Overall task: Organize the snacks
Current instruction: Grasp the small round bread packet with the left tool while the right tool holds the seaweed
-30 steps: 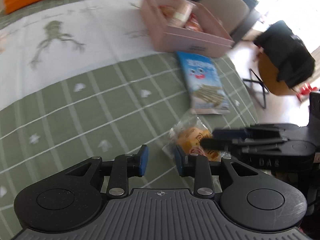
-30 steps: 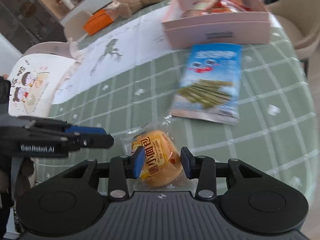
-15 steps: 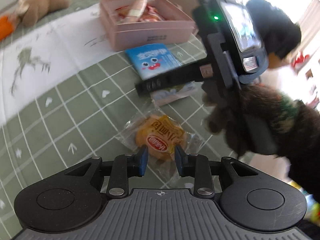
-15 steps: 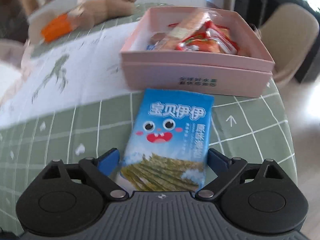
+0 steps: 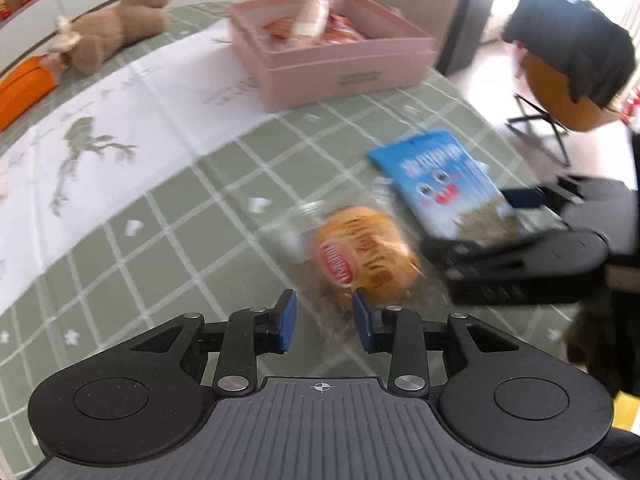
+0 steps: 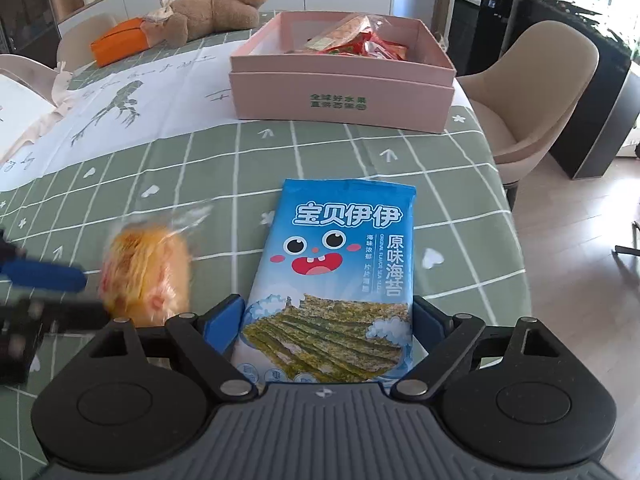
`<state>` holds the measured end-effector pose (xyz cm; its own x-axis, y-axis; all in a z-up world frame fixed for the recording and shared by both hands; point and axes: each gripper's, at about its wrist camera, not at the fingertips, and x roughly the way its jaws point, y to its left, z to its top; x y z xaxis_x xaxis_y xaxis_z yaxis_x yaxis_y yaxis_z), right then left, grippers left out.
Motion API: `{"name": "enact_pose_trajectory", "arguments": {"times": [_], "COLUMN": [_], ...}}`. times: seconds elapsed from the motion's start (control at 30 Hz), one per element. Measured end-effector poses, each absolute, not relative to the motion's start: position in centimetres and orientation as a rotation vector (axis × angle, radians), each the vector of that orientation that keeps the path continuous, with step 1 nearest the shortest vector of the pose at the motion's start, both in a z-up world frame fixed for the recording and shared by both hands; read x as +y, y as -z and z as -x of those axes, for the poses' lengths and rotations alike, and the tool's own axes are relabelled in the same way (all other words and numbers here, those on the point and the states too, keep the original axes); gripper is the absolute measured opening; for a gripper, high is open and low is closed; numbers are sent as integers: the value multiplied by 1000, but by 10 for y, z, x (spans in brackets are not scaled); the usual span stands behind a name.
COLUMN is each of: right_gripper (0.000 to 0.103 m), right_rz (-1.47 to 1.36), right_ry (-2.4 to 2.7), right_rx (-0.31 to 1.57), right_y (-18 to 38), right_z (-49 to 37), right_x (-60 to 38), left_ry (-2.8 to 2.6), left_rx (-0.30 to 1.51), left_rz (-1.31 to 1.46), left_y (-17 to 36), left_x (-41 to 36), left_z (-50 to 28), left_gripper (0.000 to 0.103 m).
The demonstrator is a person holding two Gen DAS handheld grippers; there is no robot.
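An orange bun in a clear wrapper (image 5: 360,248) lies on the green checked tablecloth. My left gripper (image 5: 325,318) is at its near end. Its jaws are opening, the wrapper's edge lies between them, and the pads do not press on it. The bun (image 6: 148,276) looks blurred beside the left gripper's blue finger (image 6: 44,276). A blue seaweed packet (image 6: 344,256) lies flat to the bun's right. My right gripper (image 6: 326,324) straddles the packet's lower half. Its jaws stand wide and are still opening, with the pads just outside the packet's edges.
A pink box (image 6: 340,80) holding several red snack packs stands at the far side. A teddy bear (image 6: 216,12) and an orange box (image 6: 116,42) lie behind a white frog-print sheet (image 6: 132,92). The table edge and a beige chair (image 6: 536,92) are on the right.
My right gripper let go of the bun, shifted right to the seaweed packet and opened wide around it. My left gripper came up to the bun and its jaws widened a little.
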<state>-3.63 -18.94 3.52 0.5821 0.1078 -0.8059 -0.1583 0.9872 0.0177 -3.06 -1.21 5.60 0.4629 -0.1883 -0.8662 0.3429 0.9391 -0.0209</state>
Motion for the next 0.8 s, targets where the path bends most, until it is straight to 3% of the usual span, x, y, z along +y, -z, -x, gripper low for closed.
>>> {"name": "enact_pose_trajectory", "arguments": {"times": [0.3,0.6,0.73,0.8], "right_gripper": [95,103,103,103], "right_rz": [81,13,-4,-7], "right_ry": [-169,-44,-15,-4], "right_rx": [887,871,828,811], "right_y": [-30,-25,-20,-19], "right_z": [21,17,25,28], "right_x": [-168,-226,-238,-237], "left_ry": [281,442,458,446], "left_rx": [961,980,965,974], "left_rz": [-34,-265,-400,-390], "left_y": [-75,-67,-56,-53], "left_x": [36,-42,-57,-55], "left_z": [16,21,30,26], "left_gripper": [32,34,59,63]}}
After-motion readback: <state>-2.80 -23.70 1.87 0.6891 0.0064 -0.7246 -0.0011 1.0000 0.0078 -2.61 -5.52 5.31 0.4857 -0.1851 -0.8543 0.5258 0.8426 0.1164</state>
